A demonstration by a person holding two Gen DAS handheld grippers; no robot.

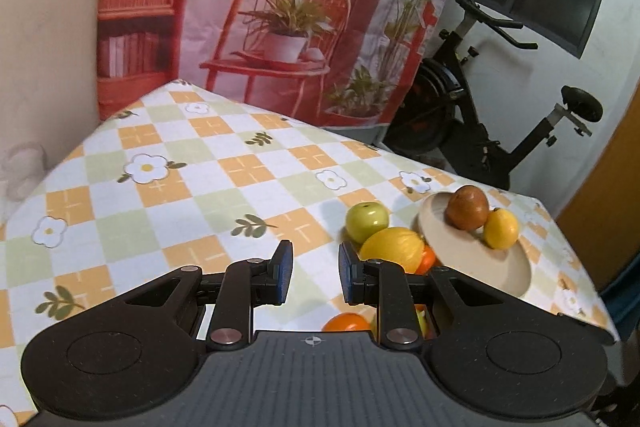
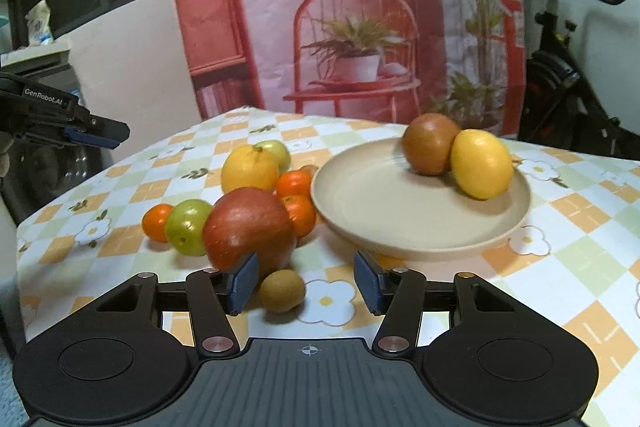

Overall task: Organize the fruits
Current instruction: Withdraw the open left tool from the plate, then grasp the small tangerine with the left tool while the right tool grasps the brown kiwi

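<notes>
The right gripper (image 2: 306, 281) is open wide and holds nothing. A small brown egg-shaped kiwi (image 2: 281, 291) lies between its blue pads, close to the left one, with its long side going across. Just behind the kiwi sits a big red apple (image 2: 249, 227), left of the round beige plate (image 2: 400, 215). On the plate, a brown round fruit (image 2: 430, 143) touches a yellow lemon (image 2: 481, 163).

The left gripper (image 1: 316, 273) is open and empty too (it hangs farther from the plate, I think). Its side reads "GenRobot.AI". The right one is nearer the kiwi.
</notes>
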